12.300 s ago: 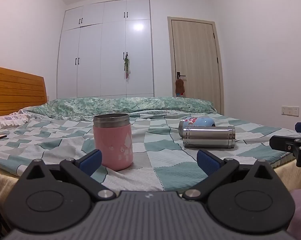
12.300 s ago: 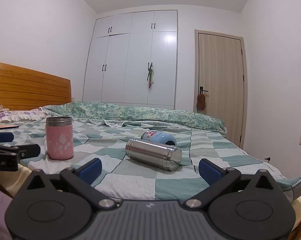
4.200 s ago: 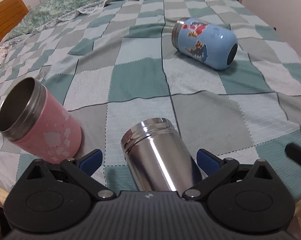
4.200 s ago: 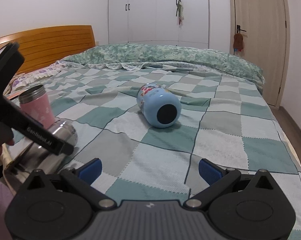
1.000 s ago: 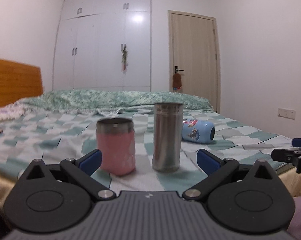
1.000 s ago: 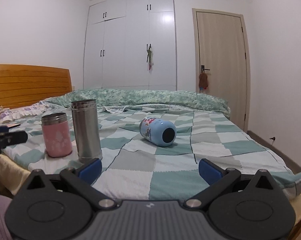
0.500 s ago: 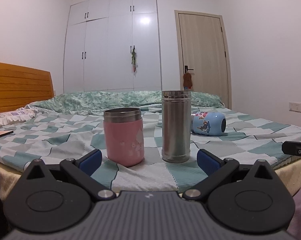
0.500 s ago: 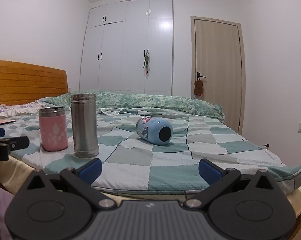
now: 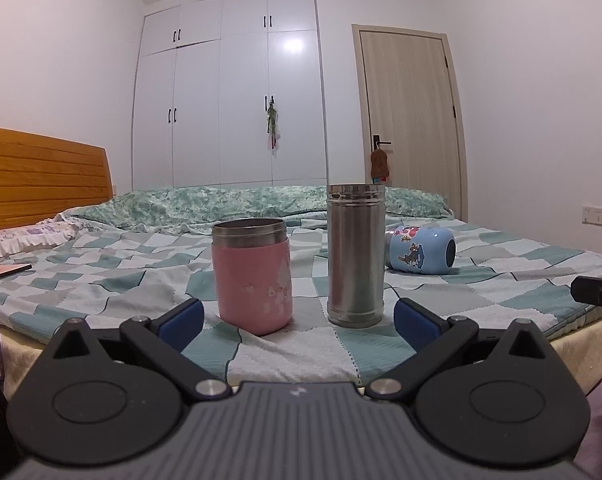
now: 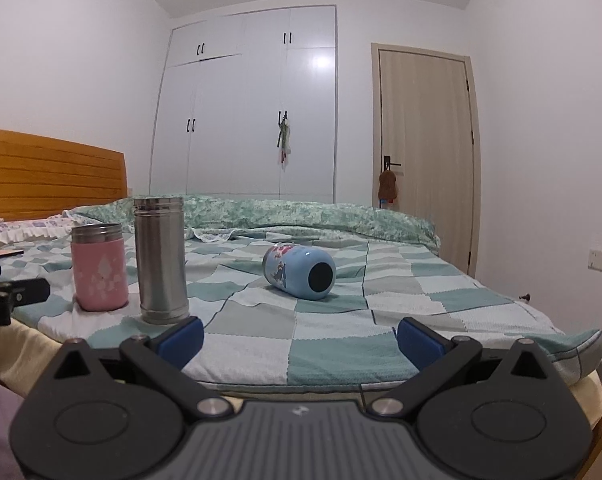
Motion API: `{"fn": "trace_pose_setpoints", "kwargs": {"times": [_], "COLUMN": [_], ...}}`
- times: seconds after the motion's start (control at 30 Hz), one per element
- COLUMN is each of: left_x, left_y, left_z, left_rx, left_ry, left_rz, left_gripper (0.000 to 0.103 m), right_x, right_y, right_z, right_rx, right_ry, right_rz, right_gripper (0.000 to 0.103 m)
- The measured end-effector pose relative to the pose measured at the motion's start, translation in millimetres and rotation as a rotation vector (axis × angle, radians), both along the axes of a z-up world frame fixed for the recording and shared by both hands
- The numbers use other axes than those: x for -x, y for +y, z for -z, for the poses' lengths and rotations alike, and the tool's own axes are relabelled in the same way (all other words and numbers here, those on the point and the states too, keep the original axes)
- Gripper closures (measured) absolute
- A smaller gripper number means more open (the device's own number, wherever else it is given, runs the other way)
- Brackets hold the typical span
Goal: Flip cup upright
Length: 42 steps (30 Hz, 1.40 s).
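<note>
The blue cartoon-printed cup (image 10: 299,272) lay on its side on the checkered bed (image 10: 341,344), no readable lettering. The steel cup (image 9: 355,255) and pink cup (image 9: 253,276) stood upright. The left gripper (image 9: 297,320) and right gripper (image 10: 299,336) were spread apart, empty.

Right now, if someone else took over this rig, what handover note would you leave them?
Left tongs: open, empty, held back at the bed edge.
Right tongs: open, empty.
Done: pink cup and steel flask stand upright side by side near the edge.
Left: blue cartoon cup lies on its side farther in, base toward the right camera; stand it up.
</note>
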<state>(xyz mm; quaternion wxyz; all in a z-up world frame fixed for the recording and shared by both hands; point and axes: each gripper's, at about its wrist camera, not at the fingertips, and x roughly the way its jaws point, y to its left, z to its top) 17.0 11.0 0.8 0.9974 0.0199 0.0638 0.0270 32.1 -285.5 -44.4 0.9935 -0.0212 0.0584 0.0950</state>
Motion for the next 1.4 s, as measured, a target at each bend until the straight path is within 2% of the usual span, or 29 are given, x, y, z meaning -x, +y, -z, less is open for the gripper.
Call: {"fn": "trace_pose_setpoints", "kwargs": {"times": [1.4], "left_x": [0.4], "left_y": [-3.1], "left_z": [-0.6], "left_rx": [0.002], "left_ry": [-0.001], "left_rz": [0.012], "left_gripper": [0.000], "right_x": [2.9], "right_y": [-0.4], "right_z": [0.9], "right_rx": [0.001], "right_ry": [-0.008], "right_rz": [0.005], "right_gripper": [0.000]}}
